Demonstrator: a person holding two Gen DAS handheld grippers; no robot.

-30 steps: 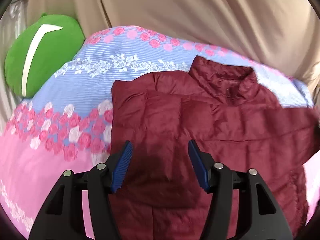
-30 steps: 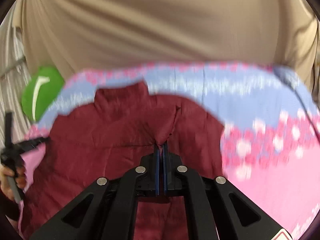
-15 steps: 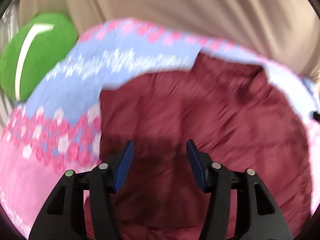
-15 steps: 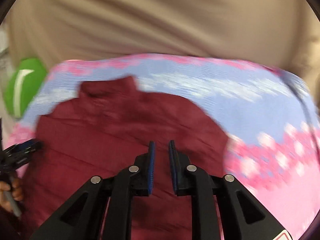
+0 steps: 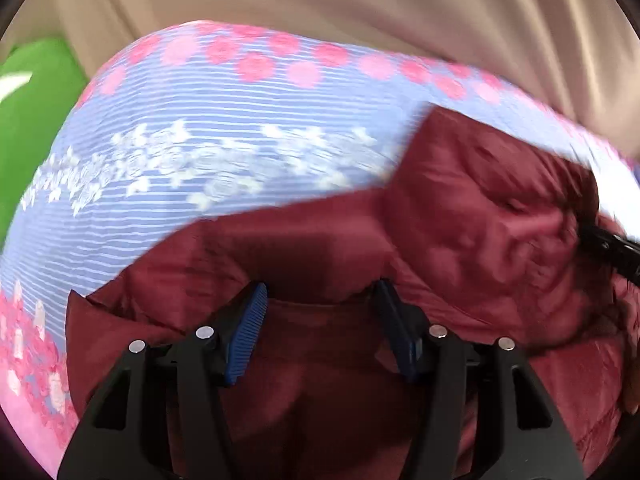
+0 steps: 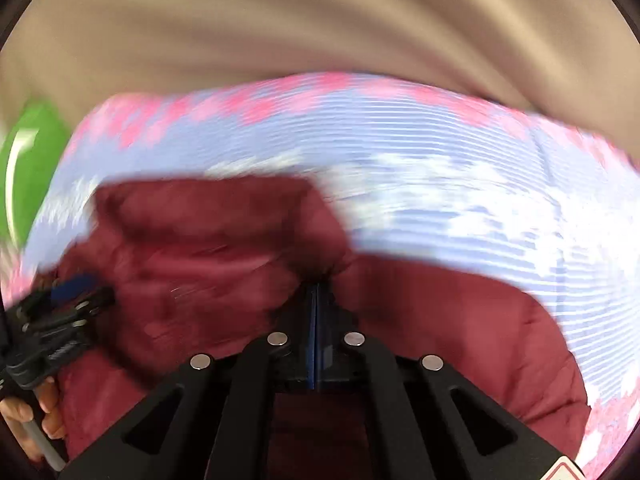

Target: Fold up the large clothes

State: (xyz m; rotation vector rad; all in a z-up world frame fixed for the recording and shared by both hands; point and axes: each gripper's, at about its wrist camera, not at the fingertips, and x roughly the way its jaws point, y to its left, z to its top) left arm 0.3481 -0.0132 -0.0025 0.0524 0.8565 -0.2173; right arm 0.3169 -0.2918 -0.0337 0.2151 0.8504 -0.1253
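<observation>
Close up, we look down along our two grippers at a dark red quilted puffer jacket (image 5: 472, 224) spread over a bed sheet printed with pink roses, white flowers and pale blue stripes (image 5: 208, 120). Both views are blurred.

From the left wrist view, our left gripper (image 5: 320, 300) has its black arms and blue ribbed pads set apart, and a raised fold of the jacket's edge sits in the gap between them. The pads (image 5: 246, 334) lie just beside the fabric; we cannot tell whether they press on it. At the right edge of this view, the dark tip of the other gripper reaches into the jacket near its collar.

From the right wrist view, our right gripper (image 6: 316, 300) has its blue pads drawn fully together, and a pinch of the red jacket (image 6: 224, 256) bunches up at their tips, with the collar lying just beyond to the left. At the lower left, a hand (image 6: 24, 420) grasps the handle of the left gripper (image 6: 64, 308).

Behind the bed hangs a beige draped curtain (image 6: 320, 24), and a bright green cushion with a white mark (image 5: 28, 120) sits at the far left beside the sheet.
</observation>
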